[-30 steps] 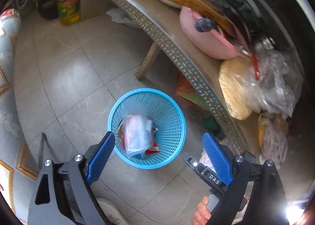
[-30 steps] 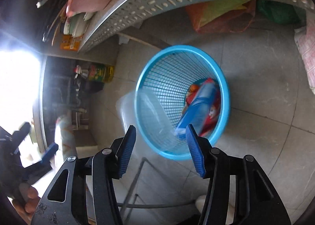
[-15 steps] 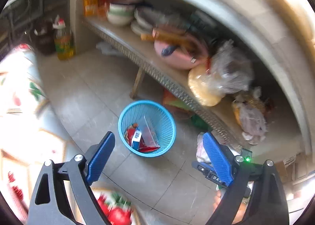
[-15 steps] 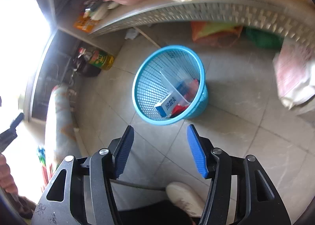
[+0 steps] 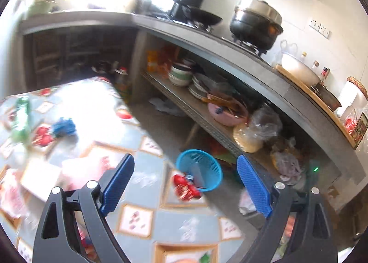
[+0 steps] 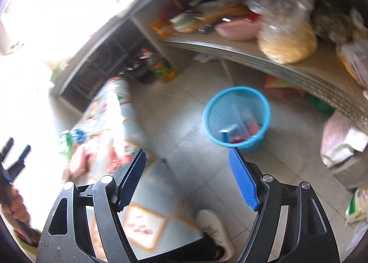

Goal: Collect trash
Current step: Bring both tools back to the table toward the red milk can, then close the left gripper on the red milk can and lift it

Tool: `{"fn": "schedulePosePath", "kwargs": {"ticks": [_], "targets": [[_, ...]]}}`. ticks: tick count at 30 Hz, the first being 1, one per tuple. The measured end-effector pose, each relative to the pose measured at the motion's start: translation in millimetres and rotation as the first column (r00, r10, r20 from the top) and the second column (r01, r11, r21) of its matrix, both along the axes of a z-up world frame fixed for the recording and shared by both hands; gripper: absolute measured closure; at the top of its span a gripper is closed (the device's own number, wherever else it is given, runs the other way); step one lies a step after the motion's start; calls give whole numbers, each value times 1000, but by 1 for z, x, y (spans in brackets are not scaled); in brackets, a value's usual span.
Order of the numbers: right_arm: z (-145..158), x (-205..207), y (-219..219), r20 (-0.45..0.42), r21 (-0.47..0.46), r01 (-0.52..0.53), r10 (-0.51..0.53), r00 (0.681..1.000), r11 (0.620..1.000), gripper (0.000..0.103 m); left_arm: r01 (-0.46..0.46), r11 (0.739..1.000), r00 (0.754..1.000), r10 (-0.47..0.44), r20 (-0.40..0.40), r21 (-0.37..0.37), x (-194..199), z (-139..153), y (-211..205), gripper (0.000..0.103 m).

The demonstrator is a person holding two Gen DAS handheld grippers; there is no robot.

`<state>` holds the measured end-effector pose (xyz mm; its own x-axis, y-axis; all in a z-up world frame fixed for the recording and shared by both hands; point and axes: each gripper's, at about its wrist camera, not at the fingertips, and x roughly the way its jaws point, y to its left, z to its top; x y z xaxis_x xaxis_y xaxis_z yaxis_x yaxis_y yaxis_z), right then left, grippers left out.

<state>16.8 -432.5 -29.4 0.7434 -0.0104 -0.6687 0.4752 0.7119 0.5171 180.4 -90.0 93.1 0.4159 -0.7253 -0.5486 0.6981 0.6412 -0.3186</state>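
One blue basket (image 5: 199, 169) stands on the floor below the shelf (image 5: 207, 115). Above the shelf, on the worktop (image 5: 253, 72): one wok (image 5: 202, 18), one lidded pot (image 5: 256, 26), one white bowl (image 5: 299, 68). On the shelf: one pink basin (image 5: 226, 114). One white shoe (image 6: 215, 230) is near the basket.

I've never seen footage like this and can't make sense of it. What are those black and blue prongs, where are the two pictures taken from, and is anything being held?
There is no robot here: a person carries a handheld tool in each hand, each with a wide-angle camera looking along its two blue-padded fingers. One picture comes from the left tool, the other from the right tool. Both stand open and hold nothing; the right one's jaws have just been opening. On the tiled floor stands a blue basket with packaging in it. The patterned table carries a green bottle and blurred wrappers. Behind is a shelf with bowls and bags.
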Motion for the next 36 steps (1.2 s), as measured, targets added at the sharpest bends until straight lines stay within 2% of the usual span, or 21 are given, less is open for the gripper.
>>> {"fn": "schedulePosePath", "kwargs": {"ticks": [3, 7, 15, 21, 25, 27, 29, 33, 36], "targets": [[15, 10, 24, 28, -2, -59, 59, 998, 998, 31, -42, 999, 999, 42, 19, -1, -10, -6, 32, 14], [23, 27, 56, 21, 14, -165, 164, 986, 986, 31, -107, 994, 994, 107, 27, 1, -19, -19, 71, 14], [21, 56, 126, -6, 58, -350, 351, 936, 935, 31, -201, 978, 979, 202, -13, 64, -31, -60, 143, 14], [18, 80, 164, -26, 84, -441, 444, 895, 894, 31, -201, 973, 978, 205, -28, 113, -33, -87, 161, 14], [18, 92, 179, -29, 92, -483, 487, 873, 871, 31, -176, 967, 984, 172, 38, 184, -22, -97, 143, 14], [15, 95, 184, -36, 99, -497, 503, 864, 862, 31, -166, 953, 984, 146, 97, 254, -13, -101, 130, 14], [13, 95, 187, -44, 104, -507, 513, 857, 856, 31, -114, 942, 989, 79, 123, 314, -6, -106, 118, 14], [5, 95, 187, -60, 129, -510, 520, 852, 850, 31, -84, 878, 988, 12, 152, 471, 8, -118, 95, 14], [1, 95, 182, -71, 145, -498, 511, 857, 855, 31, -60, 848, 991, -10, 130, 526, 18, -127, 88, 14]]}}
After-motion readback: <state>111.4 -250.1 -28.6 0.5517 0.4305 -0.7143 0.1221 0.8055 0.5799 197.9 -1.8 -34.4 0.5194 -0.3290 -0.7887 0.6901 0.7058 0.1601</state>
